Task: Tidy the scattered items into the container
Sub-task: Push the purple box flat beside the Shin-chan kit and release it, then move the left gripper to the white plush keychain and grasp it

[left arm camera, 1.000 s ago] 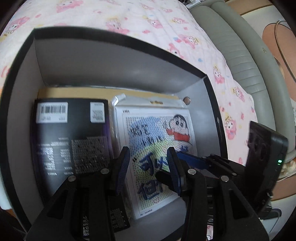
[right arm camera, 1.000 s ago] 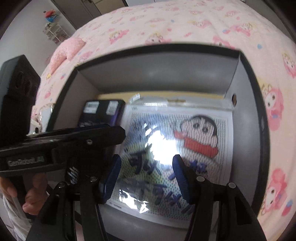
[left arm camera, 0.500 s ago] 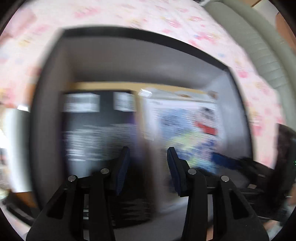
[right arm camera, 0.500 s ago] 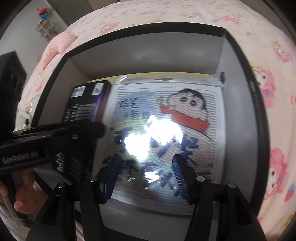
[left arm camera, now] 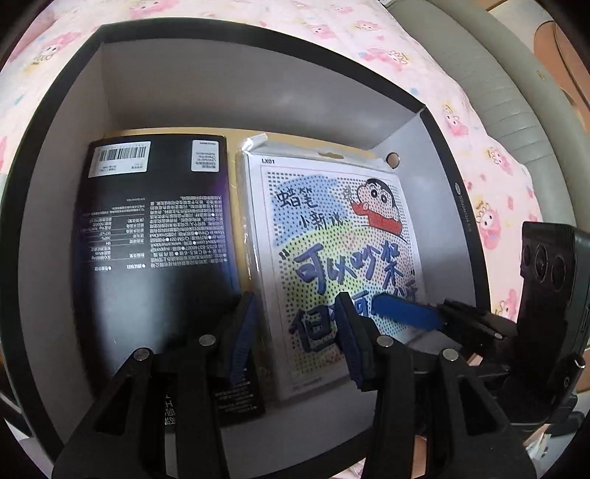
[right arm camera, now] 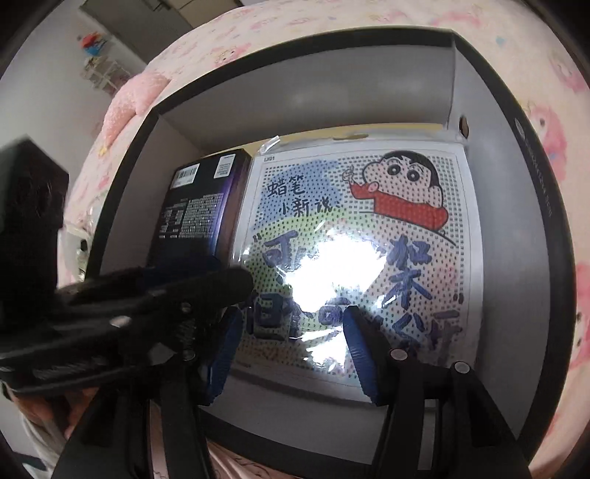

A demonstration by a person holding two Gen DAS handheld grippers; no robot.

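A black-rimmed box with grey inner walls (left arm camera: pixel 177 73) (right arm camera: pixel 295 99) stands on the bed. Inside lie a black product box with a barcode label (left arm camera: pixel 155 228) (right arm camera: pixel 199 206) on the left and a plastic-wrapped cartoon dot-art pack (left arm camera: pixel 332 235) (right arm camera: pixel 354 235) on the right. My left gripper (left arm camera: pixel 295 331) is open and empty above the gap between them. My right gripper (right arm camera: pixel 291 353) is open and empty over the near part of the cartoon pack. Its blue fingertip (left arm camera: pixel 405 313) shows in the left wrist view, and the left gripper's body (right arm camera: pixel 110 313) crosses the right wrist view.
A pink cartoon-print bedsheet (left arm camera: pixel 332 33) (right arm camera: pixel 553 121) surrounds the box. A grey padded headboard (left arm camera: pixel 479 73) runs along the right. A pink pillow (right arm camera: pixel 136 99) lies at the far left. Glare whitens the middle of the pack's wrapper (right arm camera: pixel 332 269).
The left gripper swung left with blur and settled back closer over the box. The right gripper moved closer and to the right over the cartoon pack. Both stayed open.
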